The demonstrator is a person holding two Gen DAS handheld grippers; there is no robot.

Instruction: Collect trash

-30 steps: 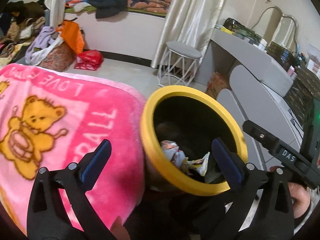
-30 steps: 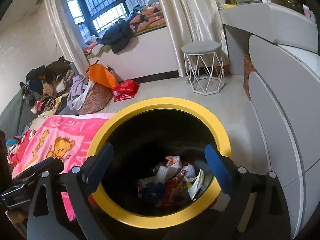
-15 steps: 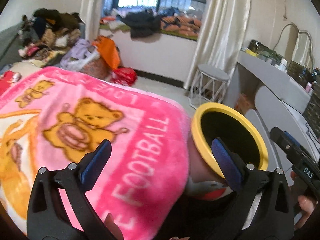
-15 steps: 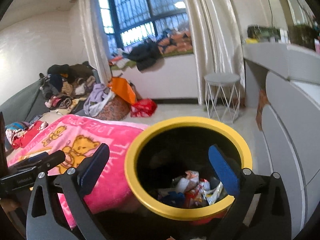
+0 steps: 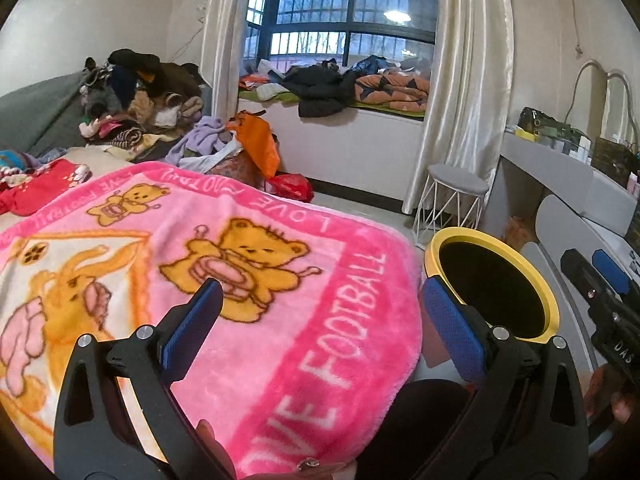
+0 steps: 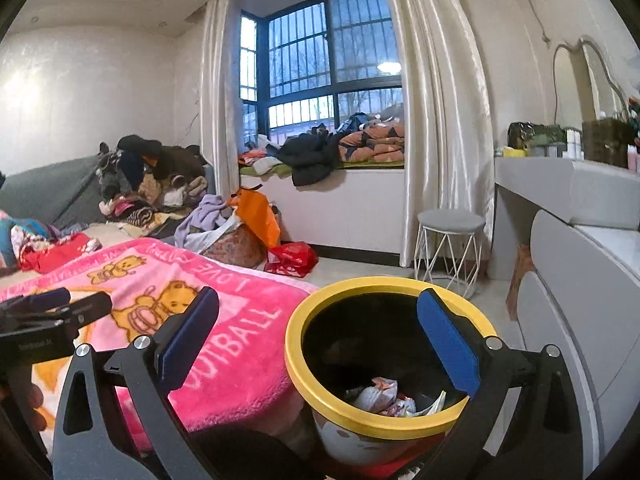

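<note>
A yellow-rimmed trash bin (image 6: 298,376) stands beside the bed, with crumpled wrappers (image 6: 380,392) at its bottom. It also shows in the left wrist view (image 5: 548,304), to the right, its inside dark. My right gripper (image 6: 318,342) is open and empty, raised above the bin's near rim. My left gripper (image 5: 322,330) is open and empty over the pink teddy-bear blanket (image 5: 280,320). The right gripper's body shows at the left view's right edge (image 5: 600,300).
The pink blanket (image 6: 224,332) covers the bed left of the bin. A grey vanity (image 6: 576,248) stands right of the bin. A white wire stool (image 6: 448,248) and red bag (image 6: 290,258) sit on the floor beyond. Clothes pile (image 5: 132,92) at back left.
Both grippers have lifted and tilted up away from the bin. The left one swung left over the blanket. The bin now sits lower and farther right in both views.
</note>
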